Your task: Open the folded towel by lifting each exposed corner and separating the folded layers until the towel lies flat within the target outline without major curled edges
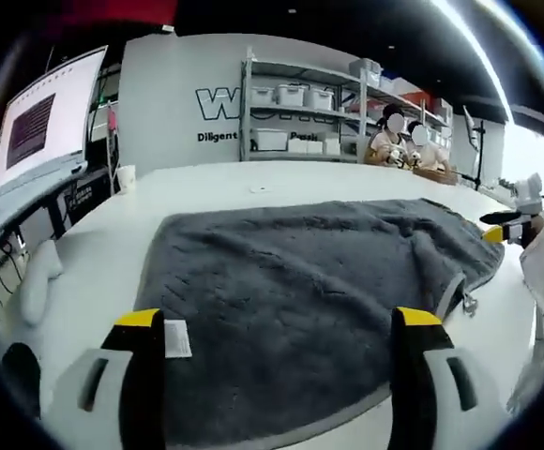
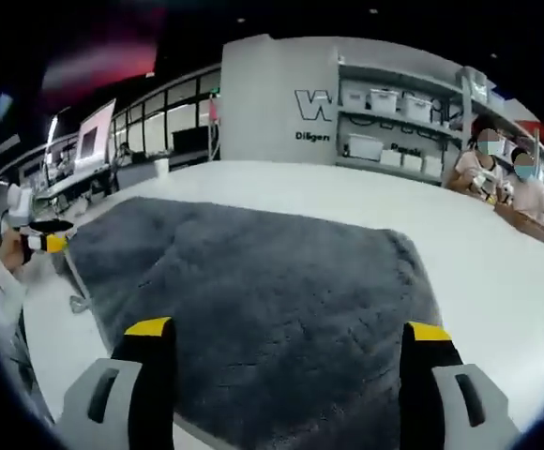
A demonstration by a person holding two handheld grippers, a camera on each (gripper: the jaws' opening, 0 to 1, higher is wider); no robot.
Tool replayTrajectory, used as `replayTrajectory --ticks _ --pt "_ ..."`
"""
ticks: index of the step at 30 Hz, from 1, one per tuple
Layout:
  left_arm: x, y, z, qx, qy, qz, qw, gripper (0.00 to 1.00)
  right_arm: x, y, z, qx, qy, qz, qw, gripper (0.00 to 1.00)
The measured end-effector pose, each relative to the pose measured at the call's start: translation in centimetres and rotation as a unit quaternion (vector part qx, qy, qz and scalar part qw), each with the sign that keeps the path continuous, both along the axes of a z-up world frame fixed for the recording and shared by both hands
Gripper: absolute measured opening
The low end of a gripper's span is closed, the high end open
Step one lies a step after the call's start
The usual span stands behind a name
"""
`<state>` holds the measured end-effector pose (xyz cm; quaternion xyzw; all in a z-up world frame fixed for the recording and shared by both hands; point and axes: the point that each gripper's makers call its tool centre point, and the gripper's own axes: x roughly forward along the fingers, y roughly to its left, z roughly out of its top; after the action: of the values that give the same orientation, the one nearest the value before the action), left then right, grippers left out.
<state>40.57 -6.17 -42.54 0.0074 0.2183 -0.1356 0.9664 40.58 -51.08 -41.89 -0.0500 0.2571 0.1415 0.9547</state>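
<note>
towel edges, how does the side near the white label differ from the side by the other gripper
In the left gripper view, the grey fluffy towel has a white label at the edge beside the left gripper, and that edge lies in one smooth line. The far right edge by the right gripper is bunched and folded, with a layer doubled over. Both edges rest on the white table.

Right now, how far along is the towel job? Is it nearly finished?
Mostly done, it seems: the dark grey towel lies spread in one broad sheet on the white table. Nothing is in hand; the left gripper and right gripper hang open above it. Left to do: its far-right edge still looks curled. No target outline is visible to check against.
</note>
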Motion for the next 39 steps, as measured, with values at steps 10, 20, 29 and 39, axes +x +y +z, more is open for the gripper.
replayTrajectory --ticks 10,20,29,39 --pt "-0.5 0.1 -1.7 0.027 0.004 -0.002 0.9996 0.99 -0.5 0.0 -2.1 -0.009 0.03 -0.003 0.9995 0.99" --pt "-0.7 0.3 -1.7 0.023 -0.018 -0.011 0.9995 0.98 -1.4 0.1 -3.1 0.002 0.037 0.025 0.999 0.99" --pt "-1.1 0.8 -1.6 0.021 -0.018 -0.021 0.9994 0.95 -2.3 -0.7 -3.0 0.015 0.004 0.034 0.9993 0.99" --pt "-1.5 1.7 -1.6 0.02 -0.022 -0.017 0.9994 0.94 -3.1 -1.0 -3.0 0.014 -0.003 0.029 0.9995 0.99"
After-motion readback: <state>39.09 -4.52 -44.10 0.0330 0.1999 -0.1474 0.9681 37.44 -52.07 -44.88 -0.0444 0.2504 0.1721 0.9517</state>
